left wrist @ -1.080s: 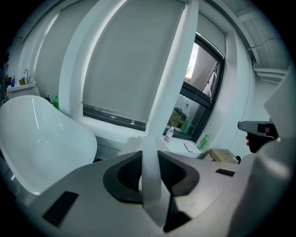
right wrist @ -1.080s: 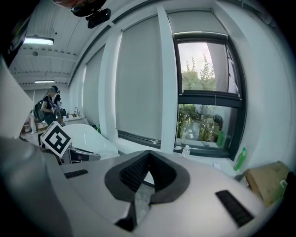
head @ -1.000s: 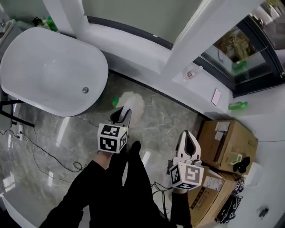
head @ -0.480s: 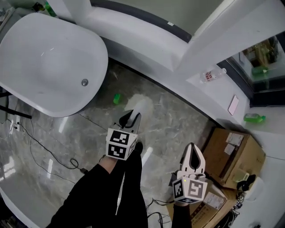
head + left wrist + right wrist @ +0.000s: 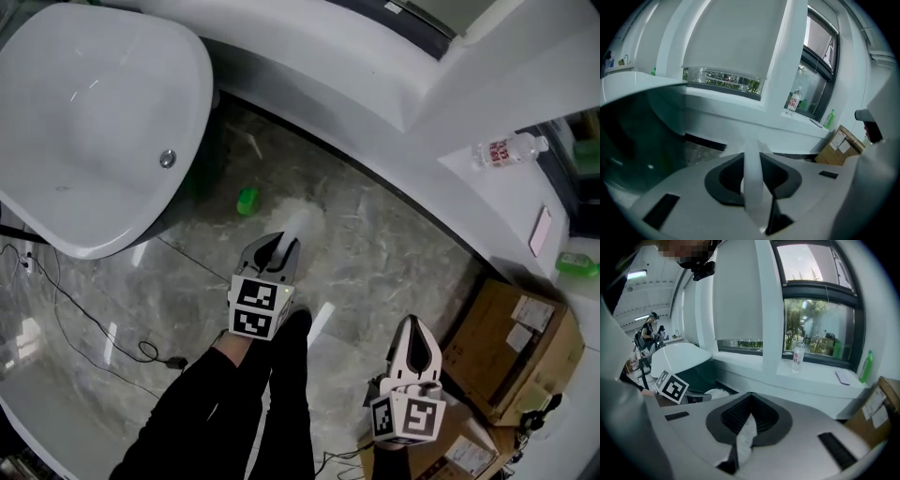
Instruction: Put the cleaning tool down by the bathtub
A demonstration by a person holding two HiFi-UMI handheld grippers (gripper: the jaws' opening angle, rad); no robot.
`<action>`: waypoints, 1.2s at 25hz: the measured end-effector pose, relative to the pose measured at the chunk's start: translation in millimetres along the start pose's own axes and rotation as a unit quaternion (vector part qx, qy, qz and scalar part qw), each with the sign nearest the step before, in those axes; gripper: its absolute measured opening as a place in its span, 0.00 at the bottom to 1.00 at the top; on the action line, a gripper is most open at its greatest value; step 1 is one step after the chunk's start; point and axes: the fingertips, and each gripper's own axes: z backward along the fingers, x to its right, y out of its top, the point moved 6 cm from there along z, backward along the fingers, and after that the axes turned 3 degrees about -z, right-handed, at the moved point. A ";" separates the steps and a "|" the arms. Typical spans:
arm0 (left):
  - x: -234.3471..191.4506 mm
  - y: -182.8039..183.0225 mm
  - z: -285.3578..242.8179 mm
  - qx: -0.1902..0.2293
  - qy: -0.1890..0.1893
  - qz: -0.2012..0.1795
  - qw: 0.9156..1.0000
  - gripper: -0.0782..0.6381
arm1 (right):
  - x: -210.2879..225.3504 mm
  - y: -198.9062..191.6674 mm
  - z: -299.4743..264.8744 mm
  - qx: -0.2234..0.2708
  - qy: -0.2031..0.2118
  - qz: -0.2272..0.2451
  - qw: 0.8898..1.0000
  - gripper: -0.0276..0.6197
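The white oval bathtub (image 5: 94,122) fills the upper left of the head view; its rim (image 5: 633,86) shows at the left of the left gripper view. My left gripper (image 5: 279,247) is shut on the cleaning tool, whose white handle (image 5: 752,180) runs up between the jaws. The tool's pale fluffy head (image 5: 298,223) hangs over the marble floor, right of the tub. My right gripper (image 5: 415,330) hovers lower right, jaws together, with only a pale sliver (image 5: 746,437) between the pads; I cannot tell what it is.
A small green object (image 5: 247,200) lies on the floor by the tub. A white sill holds a water bottle (image 5: 506,150), a phone (image 5: 539,230) and a green bottle (image 5: 574,264). Cardboard boxes (image 5: 511,342) stand at the right. A black cable (image 5: 75,319) trails across the floor.
The head view has swung, so the tub and sill sit higher in the picture. Both grippers sit lower in it; the left still grips the tool, whose head looks smaller and nearer its tips.
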 end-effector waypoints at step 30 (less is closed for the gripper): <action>-91.4 -190.4 -228.9 -0.018 0.037 -0.001 0.999 0.25 | 62.3 -155.3 -197.6 0.009 0.003 0.015 1.000 0.04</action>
